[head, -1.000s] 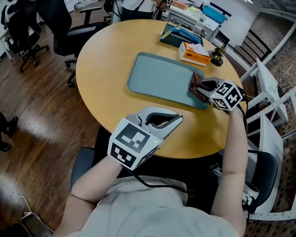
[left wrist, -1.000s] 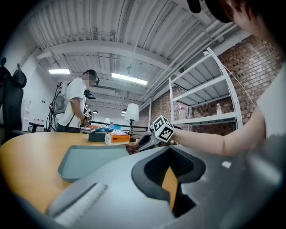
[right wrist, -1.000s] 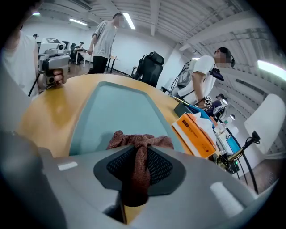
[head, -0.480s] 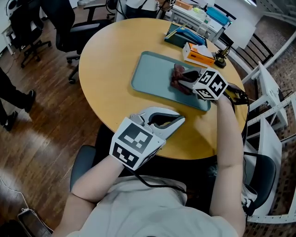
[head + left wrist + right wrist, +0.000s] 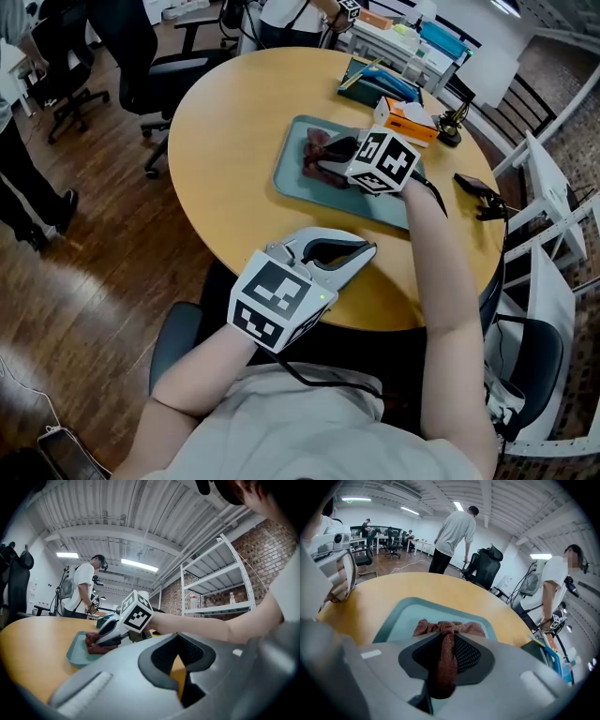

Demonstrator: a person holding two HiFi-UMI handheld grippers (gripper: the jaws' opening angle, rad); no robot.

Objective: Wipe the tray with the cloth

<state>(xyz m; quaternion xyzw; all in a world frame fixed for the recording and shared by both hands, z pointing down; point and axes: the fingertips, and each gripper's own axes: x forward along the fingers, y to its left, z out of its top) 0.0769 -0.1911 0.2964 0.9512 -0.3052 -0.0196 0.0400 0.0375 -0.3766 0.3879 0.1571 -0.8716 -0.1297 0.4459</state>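
While on tray [image 5: 292, 180] — cloth [image 5: 311, 167] in tongs [image 5: 445, 641]

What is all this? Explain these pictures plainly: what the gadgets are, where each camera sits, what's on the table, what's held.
No robot here: a person holds a two-jaw gripper in each hand; the marker cubes belong to them. The head view looks down from the person's head; each gripper view looks along that gripper's jaws. On the round table lies a teal tray. The right gripper has its jaws shut on a reddish-brown cloth, down on the tray. The left gripper is at the table's near edge, jaws together, empty. An orange box sits beyond the tray.
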